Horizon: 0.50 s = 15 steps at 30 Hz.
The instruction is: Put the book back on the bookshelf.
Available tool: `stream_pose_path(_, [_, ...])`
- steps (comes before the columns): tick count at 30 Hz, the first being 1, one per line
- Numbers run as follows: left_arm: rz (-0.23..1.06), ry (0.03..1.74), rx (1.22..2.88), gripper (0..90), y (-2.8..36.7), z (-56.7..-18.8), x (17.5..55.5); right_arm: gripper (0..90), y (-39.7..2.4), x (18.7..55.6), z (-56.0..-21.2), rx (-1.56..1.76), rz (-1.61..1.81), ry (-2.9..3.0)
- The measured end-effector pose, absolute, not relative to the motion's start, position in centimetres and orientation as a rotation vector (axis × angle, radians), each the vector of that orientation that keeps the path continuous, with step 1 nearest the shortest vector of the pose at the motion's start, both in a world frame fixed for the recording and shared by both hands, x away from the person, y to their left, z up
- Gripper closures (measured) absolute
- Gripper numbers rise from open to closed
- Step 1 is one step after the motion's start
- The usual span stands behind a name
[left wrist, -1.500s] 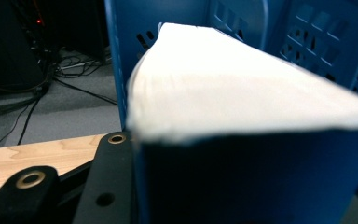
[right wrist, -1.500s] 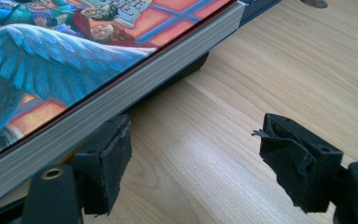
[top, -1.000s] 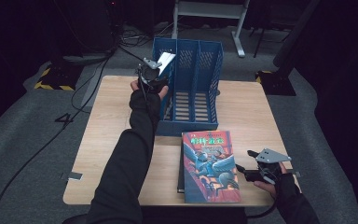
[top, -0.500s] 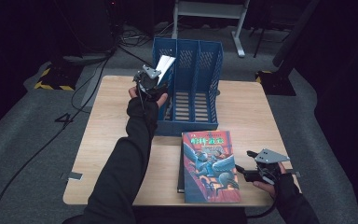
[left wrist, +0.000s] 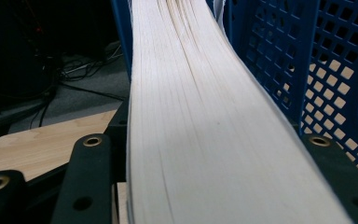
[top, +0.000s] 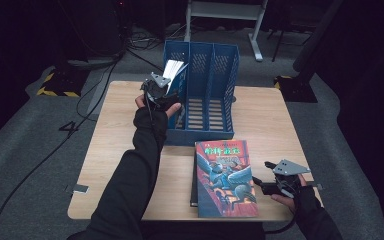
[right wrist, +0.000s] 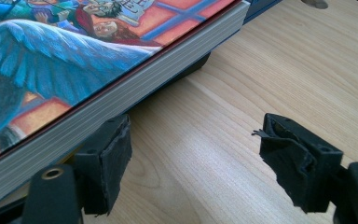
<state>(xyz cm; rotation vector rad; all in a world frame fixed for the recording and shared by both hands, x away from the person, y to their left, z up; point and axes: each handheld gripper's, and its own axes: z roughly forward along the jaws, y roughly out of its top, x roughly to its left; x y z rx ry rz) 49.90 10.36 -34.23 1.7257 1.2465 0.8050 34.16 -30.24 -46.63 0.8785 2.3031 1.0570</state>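
1. At the rack's [top: 202, 95] left slot, from the high view: the left gripper [top: 156, 91] has a white-paged book [top: 174, 70] half in, leaning out over the slot's top edge. Its jaws have just been opening, with the book between them. If the book has not settled to the bottom, I reckon it could tip back out toward the hand or topple onto the table [top: 110, 145].

2. Same view, near edge: the second book [top: 225, 177] lies flat on a darker one, with the right gripper [top: 266, 186] parked just beside its right side, jaws apart and empty.

3. Along the left gripper's jaws: the book's page edge [left wrist: 196, 121] runs up between them and away into the rack [left wrist: 335, 60]. The pads are hidden behind the pages, so I cannot tell whether they press. The pages bow, and that bend could catch on the divider and jam.

4. Along the right gripper's jaws: they stand wide, the left pad [right wrist: 107, 158] tucked in by the second book's [right wrist: 74, 60] page edge, the right pad [right wrist: 298, 158] out over bare table [right wrist: 242, 84]. The risk, as I see it: closing from here would nip nothing, or shove the top book off the lower one.
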Motion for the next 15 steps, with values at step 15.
stream_pose_path(15, [0.781,1.262,1.724,60.8,10.1,-33.3,51.5,25.4,-30.2,34.2,-46.7,0.879,1.061,2.315])
